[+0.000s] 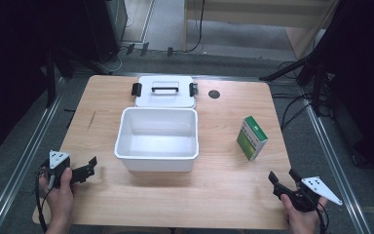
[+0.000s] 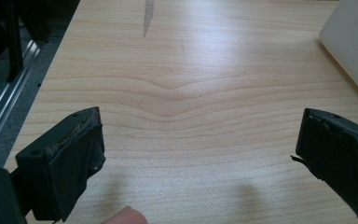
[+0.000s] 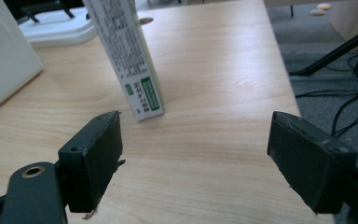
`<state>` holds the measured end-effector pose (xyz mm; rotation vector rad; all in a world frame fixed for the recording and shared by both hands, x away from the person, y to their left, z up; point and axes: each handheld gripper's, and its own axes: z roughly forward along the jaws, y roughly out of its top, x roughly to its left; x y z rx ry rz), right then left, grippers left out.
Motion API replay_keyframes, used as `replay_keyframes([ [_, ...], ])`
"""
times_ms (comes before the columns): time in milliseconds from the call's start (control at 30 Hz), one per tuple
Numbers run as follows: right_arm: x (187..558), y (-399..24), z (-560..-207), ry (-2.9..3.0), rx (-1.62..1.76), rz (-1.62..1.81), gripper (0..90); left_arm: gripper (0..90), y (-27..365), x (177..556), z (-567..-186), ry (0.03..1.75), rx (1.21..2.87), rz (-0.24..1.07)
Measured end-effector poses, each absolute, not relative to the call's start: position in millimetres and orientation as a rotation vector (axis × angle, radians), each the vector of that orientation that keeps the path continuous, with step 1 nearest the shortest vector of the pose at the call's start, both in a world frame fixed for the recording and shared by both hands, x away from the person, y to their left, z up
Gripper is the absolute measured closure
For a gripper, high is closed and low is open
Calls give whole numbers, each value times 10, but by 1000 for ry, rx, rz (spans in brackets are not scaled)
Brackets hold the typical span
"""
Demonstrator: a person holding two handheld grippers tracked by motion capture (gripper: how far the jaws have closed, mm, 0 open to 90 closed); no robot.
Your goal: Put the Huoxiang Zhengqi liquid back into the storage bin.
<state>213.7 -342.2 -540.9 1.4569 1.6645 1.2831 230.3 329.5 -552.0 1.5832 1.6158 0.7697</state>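
Far left, near the table (image 1: 224, 195) edge: left gripper (image 1: 88, 167), jaws spread wide, nothing between them, just parked over bare wood. Same story up close in the left gripper view, left gripper (image 2: 200, 140) wide apart with a corner of the bin (image 2: 354, 51) peeking in on the right. Middle of the table: white bin (image 1: 156, 155), open and empty as far as can be told, lid (image 1: 164, 95) lying flat just behind it, touching or nearly so. Further right: green-and-white box (image 1: 252, 137) standing upright, well clear of the bin. Far right, near edge: right gripper (image 1: 282, 178), also spread, pointed roughly at the box but not touching it. In the right gripper view, right gripper (image 3: 196, 140) gaping, box (image 3: 126, 56) a bit ahead and nearer the left jaw. Progress-wise, looks like barely started: lid already off, box not yet grabbed, so probably left to do is pick it up, drop it in, maybe put the lid on.
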Motion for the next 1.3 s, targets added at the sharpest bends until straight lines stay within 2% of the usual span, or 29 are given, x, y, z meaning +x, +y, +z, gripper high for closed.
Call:
replay_keyframes([
  [267,2175,-3319,-5327,1713,1417,1222,234,18,3305,2298,-5518,1619,1574,759],
  [867,2429,-3130,-4976,1881,1366,1097,270,17,3312,2302,-5520,1620,1572,753],
  [967,2490,-3092,-4897,1909,1348,1034,304,18,3313,2300,-5520,1620,1570,753],
  [1300,2762,-2957,-4627,2094,1309,788,335,18,3314,2300,-5521,1619,1564,751],
])
